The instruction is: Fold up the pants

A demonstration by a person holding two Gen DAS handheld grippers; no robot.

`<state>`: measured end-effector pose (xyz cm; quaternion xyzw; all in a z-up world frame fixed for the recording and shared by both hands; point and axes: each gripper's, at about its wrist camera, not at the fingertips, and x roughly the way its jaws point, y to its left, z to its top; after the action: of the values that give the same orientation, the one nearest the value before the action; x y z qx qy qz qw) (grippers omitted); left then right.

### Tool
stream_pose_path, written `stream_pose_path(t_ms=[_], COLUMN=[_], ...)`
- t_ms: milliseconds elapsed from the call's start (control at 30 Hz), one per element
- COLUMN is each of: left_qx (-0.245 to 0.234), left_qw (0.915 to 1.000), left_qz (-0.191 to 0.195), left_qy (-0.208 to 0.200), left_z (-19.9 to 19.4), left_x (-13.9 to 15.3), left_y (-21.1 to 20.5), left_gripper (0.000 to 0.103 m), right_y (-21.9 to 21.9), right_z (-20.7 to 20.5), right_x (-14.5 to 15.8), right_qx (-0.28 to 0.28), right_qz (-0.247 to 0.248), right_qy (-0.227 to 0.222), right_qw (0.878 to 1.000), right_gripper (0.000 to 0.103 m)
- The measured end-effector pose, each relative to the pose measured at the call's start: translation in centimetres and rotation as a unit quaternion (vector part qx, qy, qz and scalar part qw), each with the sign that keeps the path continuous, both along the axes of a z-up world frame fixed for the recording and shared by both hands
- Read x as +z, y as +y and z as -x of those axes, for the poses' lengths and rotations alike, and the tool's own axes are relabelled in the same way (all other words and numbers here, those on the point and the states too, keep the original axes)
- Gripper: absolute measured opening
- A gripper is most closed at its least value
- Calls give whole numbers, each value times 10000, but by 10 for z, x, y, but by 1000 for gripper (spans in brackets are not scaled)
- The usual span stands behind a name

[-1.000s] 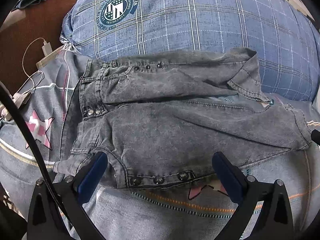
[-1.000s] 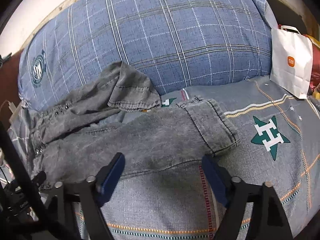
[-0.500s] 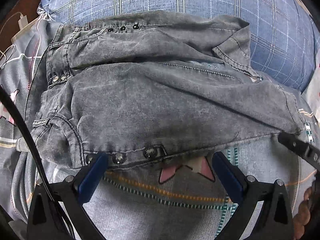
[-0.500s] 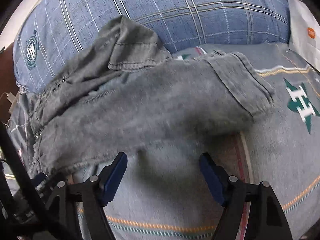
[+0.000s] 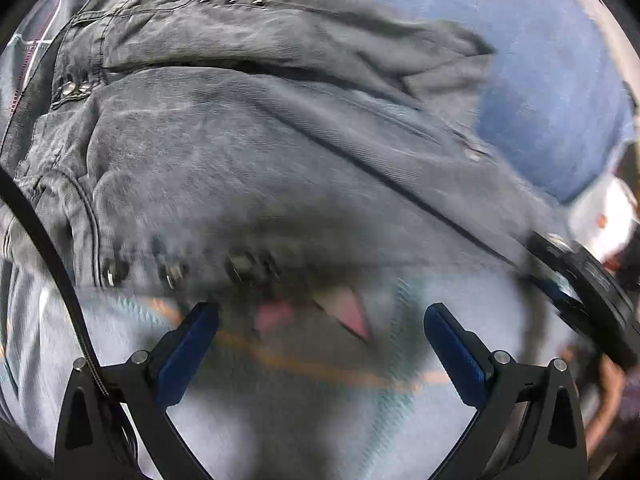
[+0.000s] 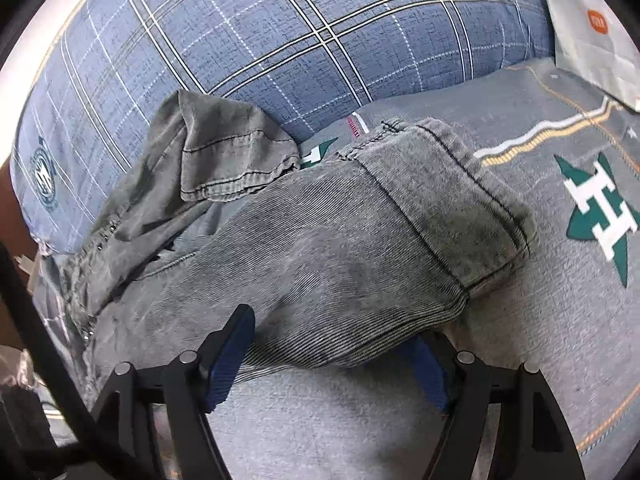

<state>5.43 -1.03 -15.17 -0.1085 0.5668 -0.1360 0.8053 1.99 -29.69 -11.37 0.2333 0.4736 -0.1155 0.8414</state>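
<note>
Left wrist view: blurred. Grey denim pants (image 5: 248,152) lie crumpled on the bed (image 5: 300,420), waistband studs at the near edge. Left gripper (image 5: 320,320) hangs just short of that studded edge, jaws wide apart, nothing between them, probably lined up to take the waist side for the fold. Only this view shows the other tool at the far right, plus a bit of a hand (image 5: 604,396) low beside it.

Right wrist view: sharp. Right gripper (image 6: 332,340) sits at the near edge of the pant leg, close to the cuff (image 6: 460,208). Its jaws have just been closing but stand apart; the leg edge lies between them, right pad hidden under cloth, no clamp visible. Only here: second leg flopped up against the plaid pillow (image 6: 280,40), white bag (image 6: 592,32) at the back right.
</note>
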Motion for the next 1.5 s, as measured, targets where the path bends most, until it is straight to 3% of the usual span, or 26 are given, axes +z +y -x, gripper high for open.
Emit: stream_pose_path(t_ms=[67,167,233,267,333,367,467,500,633,733,900,1067,1167,1233,1267,1367,1500], left_qx=[236,539,745,826,1013,1157,1104,1010,863,663,422,37,-202,-172,-120,-373,-647], left_qw=[9996,9984,9969,9964,9943,9919,9934,9944,9960,9977,9990,9997,9988,9984,9990,9968,9929], left_qz=[-80,130,186,92,-290,-500,-159,-51,-18,-101,-124,-143,-450,-522,-418,-582,-831], left_qy=[-154,85,147,138,156,178,274,318,223,-21,52,-198,-61,131,-116,-389,-545], left_z=[-11,-26,-35,-36,-38,-35,-23,-19,5,24,52,102,111,108,113,124,135], left_x=[4,-5,-5,-5,-6,-3,1,3,13,23,28,52,36,19,24,34,38], left_y=[6,21,26,25,26,29,42,43,55,58,54,56,50,51,57,59,60], left_gripper=[102,102,102,99,68,59,40,28,23,23,22,22,22,21,21,27,44], right_y=[2,-4,-8,-9,-12,-13,-20,-21,-15,-11,-13,-8,-13,-23,-27,-27,-32], right_z=[-5,-12,-13,-12,-6,-3,12,15,27,37,66,126,138,133,131,130,139], right_x=[0,-2,-3,-4,-3,-2,2,3,15,23,30,58,40,17,9,11,29], right_qx=[35,45,21,6,-38,-77,-177,-185,-57,6,-137,-361,-478,-523,-563,-652,-934], right_qz=[176,67,-18,-116,-161,-103,-294,-372,-258,-60,306,874,894,592,405,397,609], right_qy=[59,16,11,-2,-75,-75,-228,-248,-306,-243,-114,-394,-30,265,423,366,112], right_qw=[9998,10000,10000,9999,9998,9999,9992,9988,9992,9997,9994,9947,9948,9965,9967,9964,9937], right_gripper=[61,46,21,17,6,5,4,4,3,3,3,3,3,3,3,8,21])
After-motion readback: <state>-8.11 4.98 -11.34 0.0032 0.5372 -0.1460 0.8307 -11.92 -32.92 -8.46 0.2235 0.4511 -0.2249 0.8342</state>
